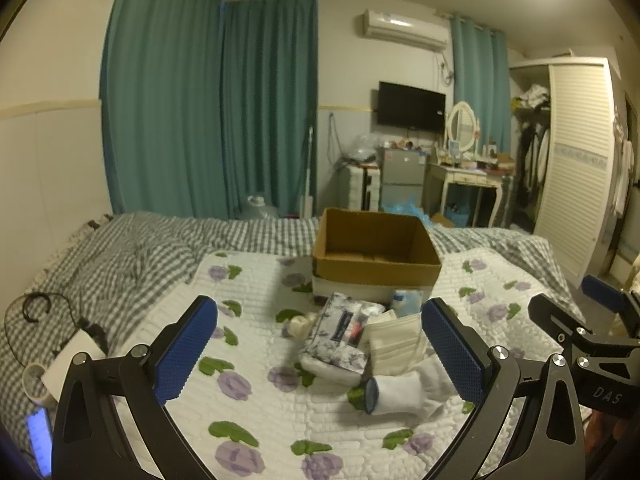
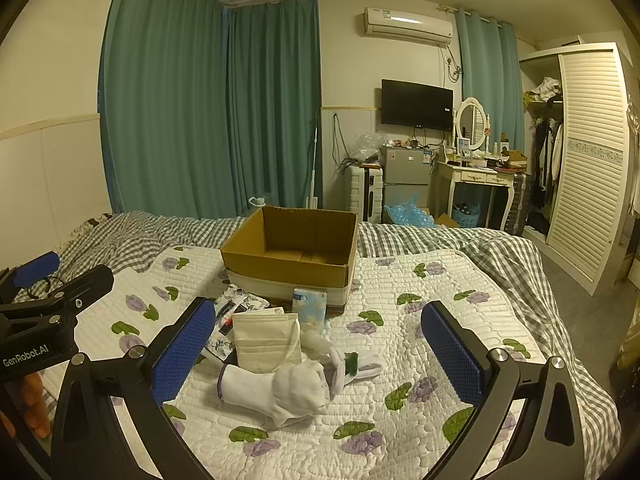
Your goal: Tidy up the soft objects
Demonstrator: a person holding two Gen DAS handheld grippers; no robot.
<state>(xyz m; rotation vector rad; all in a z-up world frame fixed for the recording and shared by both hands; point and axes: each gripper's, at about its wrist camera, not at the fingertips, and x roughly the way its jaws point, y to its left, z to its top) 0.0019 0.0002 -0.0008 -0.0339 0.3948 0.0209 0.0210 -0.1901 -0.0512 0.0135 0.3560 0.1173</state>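
Left hand-held gripper (image 1: 320, 354): jaws wide apart, holding nothing, poised above the pile.
Right hand-held gripper (image 2: 318, 354): jaws also spread, empty.
Soft things: white rolled sock (image 2: 276, 394), beige face mask (image 2: 266, 340), floral fabric pouch (image 1: 340, 332), pale blue tissue pack (image 2: 309, 304), heaped near-centre on the white quilted bedspread with purple flowers (image 2: 400, 360).
Open brown cardboard box (image 2: 292, 258): just beyond the pile (probably the destination), apparently empty, mouth up for easy dropping.

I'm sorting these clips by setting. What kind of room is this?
Most likely a lived-in bedroom: a bed with a floral quilt, an open wardrobe holding hung clothes, and a vanity table with an oval mirror.
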